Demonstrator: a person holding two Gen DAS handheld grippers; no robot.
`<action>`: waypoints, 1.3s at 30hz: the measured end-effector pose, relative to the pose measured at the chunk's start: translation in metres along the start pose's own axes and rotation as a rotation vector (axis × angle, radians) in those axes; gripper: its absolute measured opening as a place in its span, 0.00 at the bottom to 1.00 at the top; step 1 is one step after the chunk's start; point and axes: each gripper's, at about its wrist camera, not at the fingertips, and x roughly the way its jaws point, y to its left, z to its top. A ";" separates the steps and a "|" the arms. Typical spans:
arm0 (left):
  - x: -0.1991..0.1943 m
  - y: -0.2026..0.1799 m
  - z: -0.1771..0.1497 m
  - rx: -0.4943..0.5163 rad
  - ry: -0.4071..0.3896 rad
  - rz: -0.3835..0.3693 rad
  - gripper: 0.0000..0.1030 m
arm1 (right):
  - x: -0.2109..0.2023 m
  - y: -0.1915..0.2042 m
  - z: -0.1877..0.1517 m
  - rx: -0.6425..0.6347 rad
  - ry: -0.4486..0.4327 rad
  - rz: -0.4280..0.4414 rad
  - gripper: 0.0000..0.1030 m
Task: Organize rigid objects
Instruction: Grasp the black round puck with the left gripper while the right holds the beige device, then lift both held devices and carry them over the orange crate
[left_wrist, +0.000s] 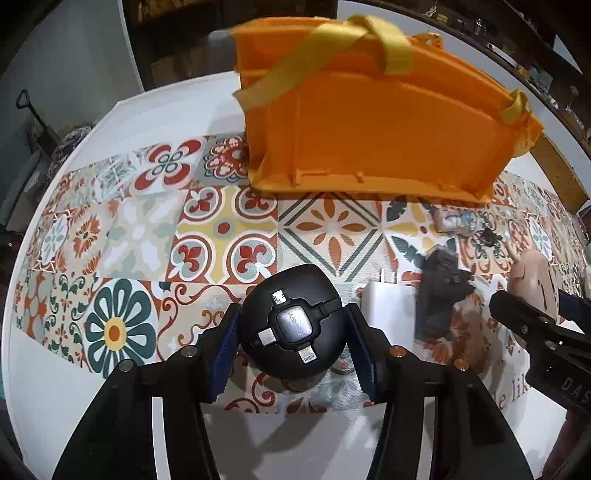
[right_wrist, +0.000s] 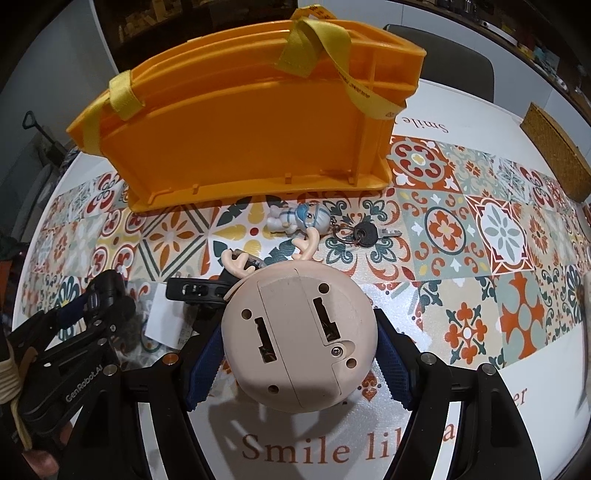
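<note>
Both grippers clamped: left (left_wrist: 291, 332) on cable puck (left_wrist: 293, 328), right (right_wrist: 299, 354) on deer toy (right_wrist: 299, 339). Basket (right_wrist: 240, 122) awaits; keychain (right_wrist: 303, 218) (plus more bits) left.

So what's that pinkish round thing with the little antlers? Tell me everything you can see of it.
The pink toy is a round, smooth piece that looks like plastic, with two small beige antlers sticking out at its far side. Its flat underside faces the camera, showing a cover panel, two slots, several small holes and one metal screw. The right gripper clamps it between blue ridged pads, above the patterned tablecloth.
</note>
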 end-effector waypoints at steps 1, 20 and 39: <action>-0.003 0.000 0.000 -0.001 -0.003 -0.001 0.53 | -0.002 0.000 0.000 -0.001 -0.003 0.002 0.72; -0.063 -0.007 0.011 -0.031 -0.095 -0.033 0.53 | -0.055 -0.003 0.006 -0.008 -0.110 0.052 0.72; -0.102 -0.010 0.039 -0.024 -0.200 -0.058 0.53 | -0.092 -0.002 0.029 -0.011 -0.216 0.083 0.72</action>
